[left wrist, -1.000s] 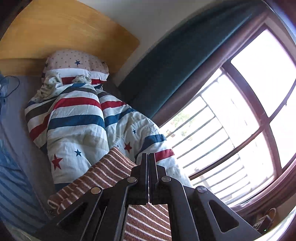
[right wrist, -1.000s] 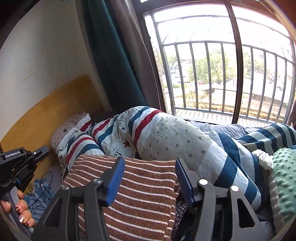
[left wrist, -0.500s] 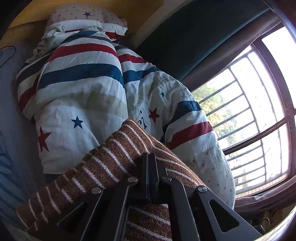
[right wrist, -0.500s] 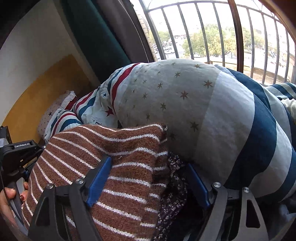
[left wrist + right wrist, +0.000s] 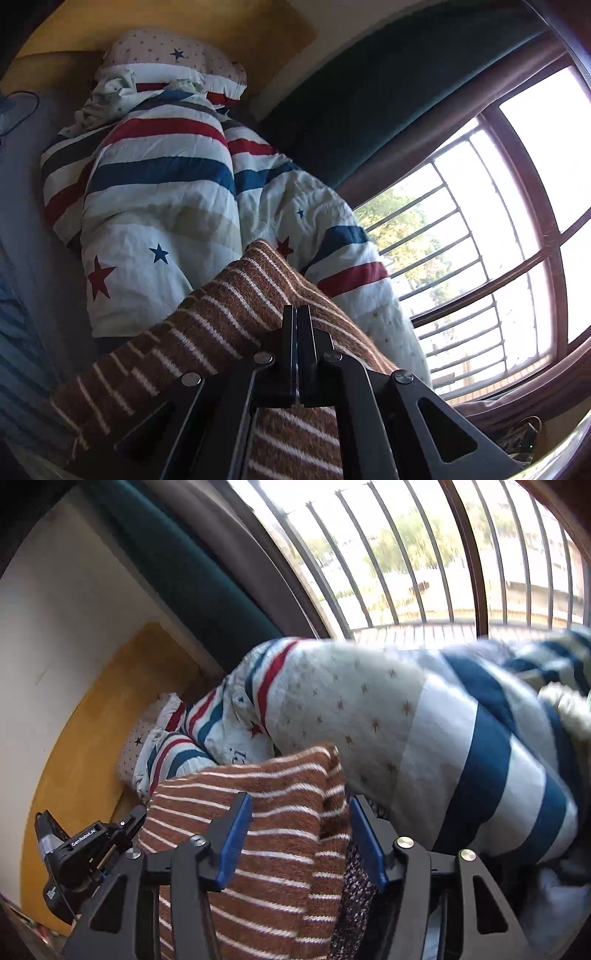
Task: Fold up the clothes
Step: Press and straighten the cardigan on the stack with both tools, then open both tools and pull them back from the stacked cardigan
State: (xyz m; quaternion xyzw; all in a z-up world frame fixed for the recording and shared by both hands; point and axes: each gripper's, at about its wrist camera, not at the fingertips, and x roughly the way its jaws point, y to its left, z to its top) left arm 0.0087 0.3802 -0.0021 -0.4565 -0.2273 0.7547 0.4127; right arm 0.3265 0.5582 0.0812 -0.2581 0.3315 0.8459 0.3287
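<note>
The left gripper [image 5: 296, 314] is all black, with two flat fingers and round silver screws [image 5: 263, 357] on its arms. The right gripper [image 5: 301, 812] is black too, with blue pads [image 5: 236, 840]. White letters [image 5: 85, 839] mark the left gripper's body.

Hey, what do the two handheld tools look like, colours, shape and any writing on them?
Both are black, angular frames with triangular cut-outs and silver pivot screws. The right tool has blue pads on the inner faces of its fingers. The left tool shows two flat black fingers; seen from the right wrist, its body carries white "GenRobot.AI" lettering and grey tape. No cables are visible.
</note>
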